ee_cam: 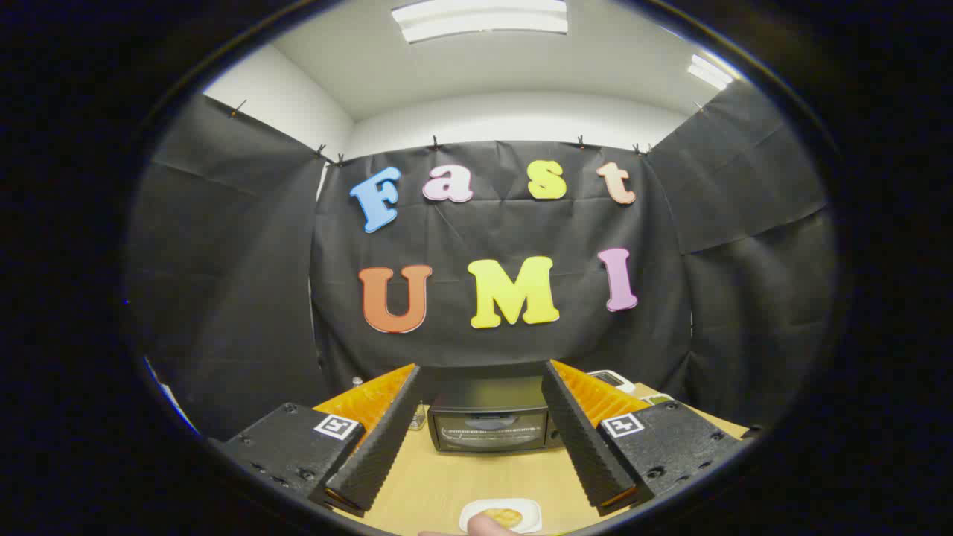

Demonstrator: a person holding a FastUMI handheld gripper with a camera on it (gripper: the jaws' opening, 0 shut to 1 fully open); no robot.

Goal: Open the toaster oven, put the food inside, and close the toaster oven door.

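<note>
Wooden table (447, 476) in black-draped booth, oven (491, 423) at far edge, door shut. Gripper (480, 439) spread wide, empty, aimed straight at oven, which lies beyond fingers. Plate (469, 514) with food (502, 516) near, below fingers, finger touching it

A recording booth inside a plain white room: black cloth (506, 246) hangs clipped on three sides around a wooden counter (476, 476), under ceiling strip lights (480, 18).
</note>
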